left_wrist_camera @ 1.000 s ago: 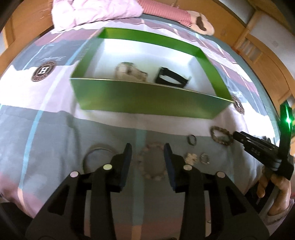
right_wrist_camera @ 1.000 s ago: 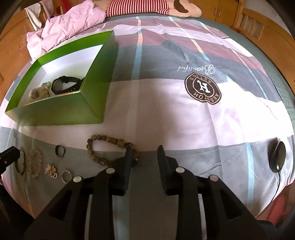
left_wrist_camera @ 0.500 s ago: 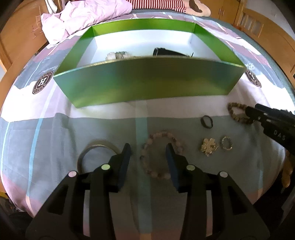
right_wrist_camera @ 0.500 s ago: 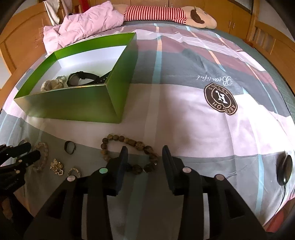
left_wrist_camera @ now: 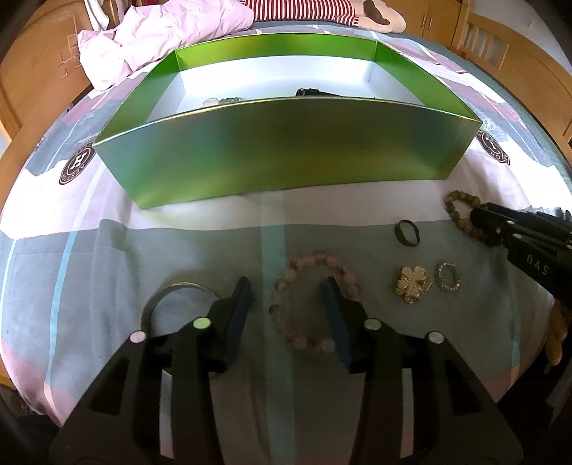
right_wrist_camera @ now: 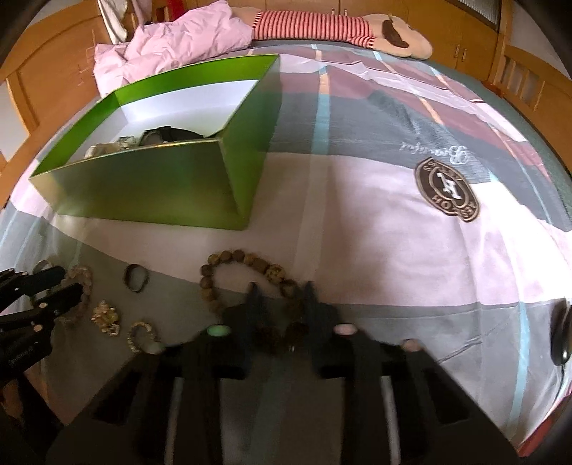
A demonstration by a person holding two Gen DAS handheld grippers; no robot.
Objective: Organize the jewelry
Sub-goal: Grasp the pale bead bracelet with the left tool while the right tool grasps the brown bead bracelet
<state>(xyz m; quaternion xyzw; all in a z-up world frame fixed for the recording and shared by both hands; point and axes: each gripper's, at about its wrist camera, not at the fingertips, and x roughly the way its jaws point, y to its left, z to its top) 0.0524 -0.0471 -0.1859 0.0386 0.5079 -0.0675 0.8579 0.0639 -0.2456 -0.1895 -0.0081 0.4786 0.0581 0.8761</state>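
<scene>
My left gripper (left_wrist_camera: 286,289) is low over the bedspread, jaws closing. The left side of a pink bead bracelet (left_wrist_camera: 314,255) lies between its fingers, and the pads are not pressing on it. My right gripper (right_wrist_camera: 280,289) is closing down onto a brown bead bracelet (right_wrist_camera: 246,259), beads pinched between its fingers. A green box (left_wrist_camera: 286,161) stands behind and holds a black watch (right_wrist_camera: 168,134) and a pale piece (right_wrist_camera: 107,148). Loose on the cover lie a silver bangle (left_wrist_camera: 161,297), black ring (left_wrist_camera: 407,233), gold flower brooch (left_wrist_camera: 413,284) and sparkly ring (left_wrist_camera: 448,276).
A crumpled pink quilt (left_wrist_camera: 161,32) and a striped plush toy (right_wrist_camera: 321,25) lie at the head of the bed. A dark oval object (right_wrist_camera: 559,336) sits at the right edge. A wooden frame (right_wrist_camera: 53,82) surrounds the bed.
The right jaws have come together on the brown beads. The left gripper has sunk closer to the bedspread and rolled, still astride the pink bracelet.
</scene>
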